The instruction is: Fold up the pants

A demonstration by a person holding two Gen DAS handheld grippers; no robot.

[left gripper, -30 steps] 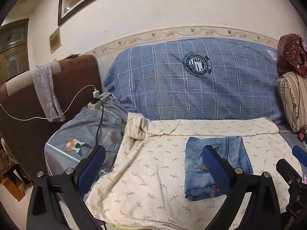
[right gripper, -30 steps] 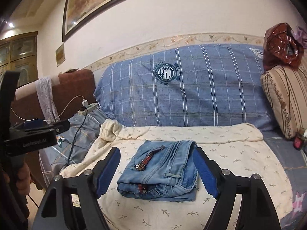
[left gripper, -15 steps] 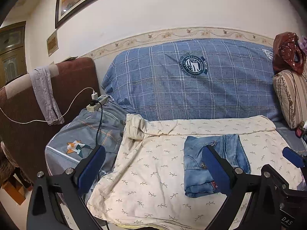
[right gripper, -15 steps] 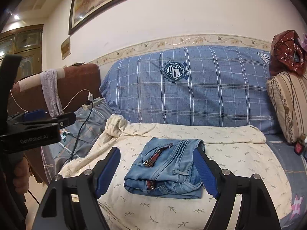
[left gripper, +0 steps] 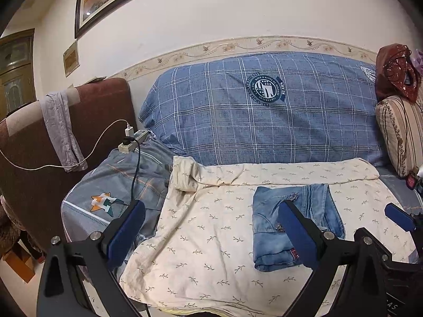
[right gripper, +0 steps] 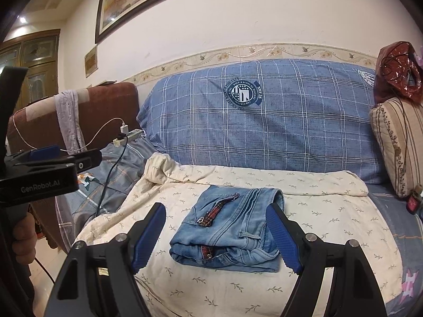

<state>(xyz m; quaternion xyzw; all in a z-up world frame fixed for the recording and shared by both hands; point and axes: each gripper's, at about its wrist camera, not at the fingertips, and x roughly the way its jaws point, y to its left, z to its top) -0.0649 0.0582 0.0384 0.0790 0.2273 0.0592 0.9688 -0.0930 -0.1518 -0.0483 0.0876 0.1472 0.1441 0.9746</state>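
- Since a second ago almost nothing has moved: both grippers have only drifted a little, the view of the sofa has shifted slightly, and the pants lie in the same place in the same shape.
- The right gripper (right gripper: 215,235) has its blue-padded fingers (right gripper: 283,237) wide apart, with nothing between the pads; they hang in the air before the sofa seat.
- The left gripper (left gripper: 211,233) also has its fingers spread wide and holds nothing.
- The folded light-blue denim pants (right gripper: 230,227) lie as a compact, thick packet on the cream sheet with small leaf print (right gripper: 330,211), which covers the sofa seat.
- From the right gripper the packet is straight ahead and a little below, framed between the two pads. From the left gripper it lies off to the right, behind the right finger. So I judge the right hand is the nearer and better placed one.
- The packet is nearly square; its slightly longer side seems to run away from the grippers, toward the blue checked backrest cover (right gripper: 264,121).
- The fold looks finished to me; perhaps only a last smoothing is left.
- Hard to see: the far edge of the packet, and how many layers are inside. The left finger hides part of the pants in the left view, and the person's hand (right gripper: 23,237) is cut at the frame edge.
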